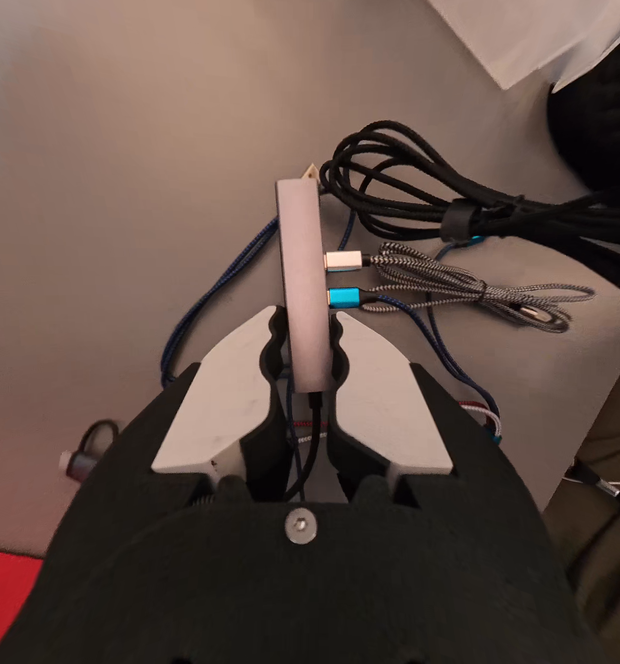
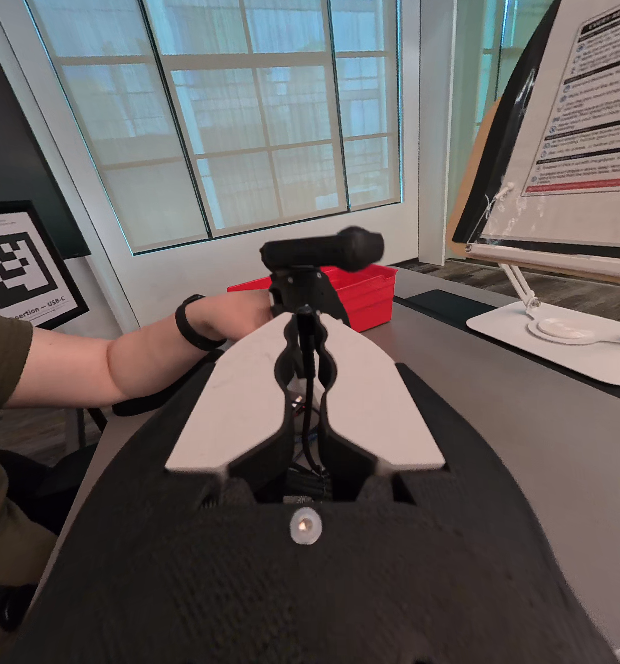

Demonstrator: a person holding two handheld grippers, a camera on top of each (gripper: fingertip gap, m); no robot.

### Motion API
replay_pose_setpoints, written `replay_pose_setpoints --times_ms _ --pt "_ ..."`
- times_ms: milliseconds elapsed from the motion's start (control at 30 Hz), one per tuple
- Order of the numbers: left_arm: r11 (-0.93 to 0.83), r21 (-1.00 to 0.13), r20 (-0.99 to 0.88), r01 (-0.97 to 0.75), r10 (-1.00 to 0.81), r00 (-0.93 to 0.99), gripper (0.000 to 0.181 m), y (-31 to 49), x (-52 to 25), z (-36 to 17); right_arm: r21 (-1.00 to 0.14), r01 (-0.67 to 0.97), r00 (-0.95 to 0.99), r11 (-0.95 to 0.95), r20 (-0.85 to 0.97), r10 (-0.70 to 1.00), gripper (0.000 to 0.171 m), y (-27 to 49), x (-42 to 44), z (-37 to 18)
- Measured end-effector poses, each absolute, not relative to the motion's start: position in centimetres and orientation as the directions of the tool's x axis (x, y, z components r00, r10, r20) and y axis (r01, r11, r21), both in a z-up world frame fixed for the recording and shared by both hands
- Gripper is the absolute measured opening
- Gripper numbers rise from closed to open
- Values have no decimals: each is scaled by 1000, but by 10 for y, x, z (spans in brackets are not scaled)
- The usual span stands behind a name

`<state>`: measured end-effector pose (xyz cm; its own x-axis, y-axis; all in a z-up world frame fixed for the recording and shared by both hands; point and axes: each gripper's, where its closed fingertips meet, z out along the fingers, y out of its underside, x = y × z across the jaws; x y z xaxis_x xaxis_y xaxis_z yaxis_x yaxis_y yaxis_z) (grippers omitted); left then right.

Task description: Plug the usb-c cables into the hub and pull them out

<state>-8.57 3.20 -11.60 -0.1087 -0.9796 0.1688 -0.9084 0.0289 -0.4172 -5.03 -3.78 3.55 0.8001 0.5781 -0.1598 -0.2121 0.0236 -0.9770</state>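
In the left wrist view my left gripper (image 1: pixel 306 319) is shut on the near end of a grey hub (image 1: pixel 301 273) and holds it on edge above the grey table (image 1: pixel 121 179). A silver plug (image 1: pixel 341 261) and a blue plug (image 1: pixel 343 297) sit in the hub's right side. Their braided cables (image 1: pixel 463 284) trail right. In the right wrist view my right gripper (image 2: pixel 305 321) is shut on a black USB-C plug (image 2: pixel 306 336), its cable hanging down between the fingers. The left gripper (image 2: pixel 312 284) shows just beyond it, held by a person's hand (image 2: pixel 229 316).
A bundle of black cables (image 1: pixel 427 201) lies right of the hub, and a dark blue cable (image 1: pixel 207 298) loops to the left. A red bin (image 2: pixel 366 291) stands behind the grippers. A white stand with a printed sheet (image 2: pixel 560 323) is at the right. A framed marker sign (image 2: pixel 17 266) is at the left. The grippers' ends are close to 15 cm from one another.
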Motion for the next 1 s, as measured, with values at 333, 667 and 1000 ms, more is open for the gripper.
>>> replay_pose_setpoints --times_ms 333,667,1000 --pt "-81 -706 196 -703 -977 -85 22 55 -87 -24 -972 -233 851 21 -194 488 8 -33 -33 34" --pt "-187 -884 308 -428 -922 -234 22 38 -80 37 -926 -347 853 148 -247 460 8 -42 -15 54" --pt "-322 -834 517 -448 -740 -431 22 -3 -68 31 -949 -201 918 244 -96 385 8 -48 -11 62"
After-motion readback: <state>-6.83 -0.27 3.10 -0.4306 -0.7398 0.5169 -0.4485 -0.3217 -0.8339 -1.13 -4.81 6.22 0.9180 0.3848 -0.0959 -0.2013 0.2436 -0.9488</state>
